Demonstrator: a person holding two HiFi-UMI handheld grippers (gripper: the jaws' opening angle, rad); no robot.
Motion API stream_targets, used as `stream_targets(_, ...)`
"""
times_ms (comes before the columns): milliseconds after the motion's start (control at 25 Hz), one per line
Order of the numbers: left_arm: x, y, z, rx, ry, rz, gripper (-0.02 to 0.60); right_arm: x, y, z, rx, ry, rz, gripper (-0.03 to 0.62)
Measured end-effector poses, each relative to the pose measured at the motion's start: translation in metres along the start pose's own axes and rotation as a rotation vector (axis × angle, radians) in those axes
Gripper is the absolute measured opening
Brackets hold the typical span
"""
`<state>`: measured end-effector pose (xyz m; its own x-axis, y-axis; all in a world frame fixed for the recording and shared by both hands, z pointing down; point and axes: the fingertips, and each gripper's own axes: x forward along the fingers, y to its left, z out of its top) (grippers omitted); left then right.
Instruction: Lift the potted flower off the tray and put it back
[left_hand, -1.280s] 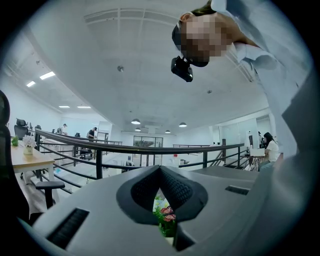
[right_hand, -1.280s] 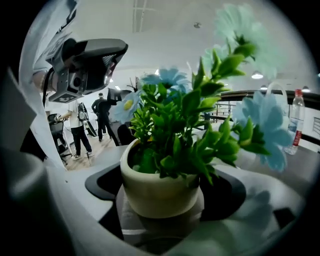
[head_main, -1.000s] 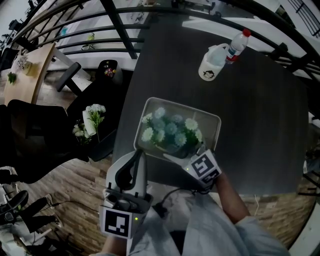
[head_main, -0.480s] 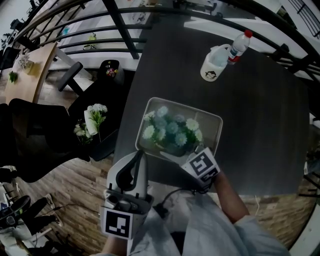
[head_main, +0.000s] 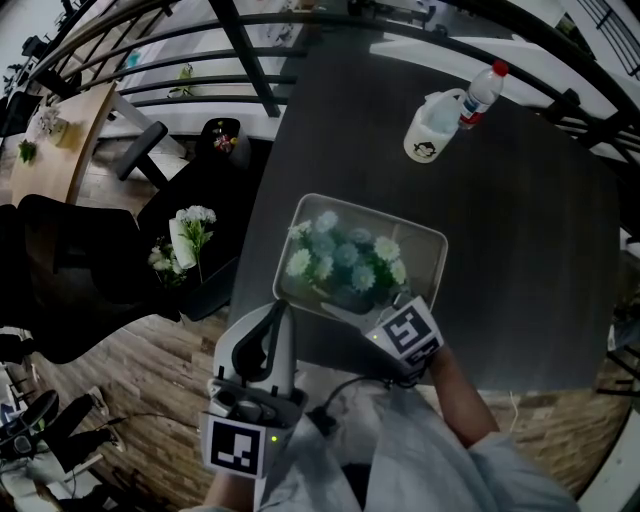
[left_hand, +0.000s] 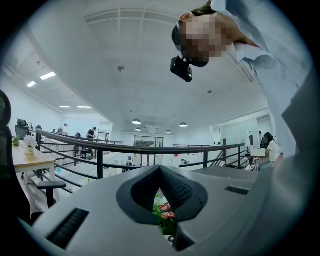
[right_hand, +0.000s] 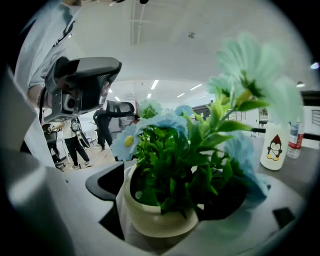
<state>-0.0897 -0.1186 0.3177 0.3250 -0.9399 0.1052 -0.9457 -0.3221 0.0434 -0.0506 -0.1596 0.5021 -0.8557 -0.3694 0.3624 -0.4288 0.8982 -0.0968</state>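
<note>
The grip was judged best kept low on the pot, with the potted flower (head_main: 345, 262) held upright and moved straight up or down, so that the rim of the white tray (head_main: 428, 243) was cleared and nothing was tipped. The pot was clasped between the jaws of the right gripper (head_main: 376, 312), which were closed partway onto its sides. The plant stood over the tray's near edge. Whether its base touched the tray could not be told. The left gripper (head_main: 266, 325) was held well apart from the tray, jaws together, nothing grasped.
</note>
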Motion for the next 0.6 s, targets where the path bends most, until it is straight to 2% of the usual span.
stream_targets(200, 0.000, 0.000, 0.001, 0.000, -0.003, -0.004, 0.012, -0.002, 0.001, 0.004, 0.009, -0.002, -0.007, 0.478)
stream_targets(480, 0.000, 0.002, 0.000, -0.003, 0.000, 0.000, 0.012, -0.008, -0.011, 0.004, -0.003, -0.018, -0.069, 0.341)
stream_targets(600, 0.000, 0.002, 0.000, -0.004, -0.001, -0.002, 0.012, -0.008, -0.013, 0.002, -0.044, -0.010, -0.088, 0.312)
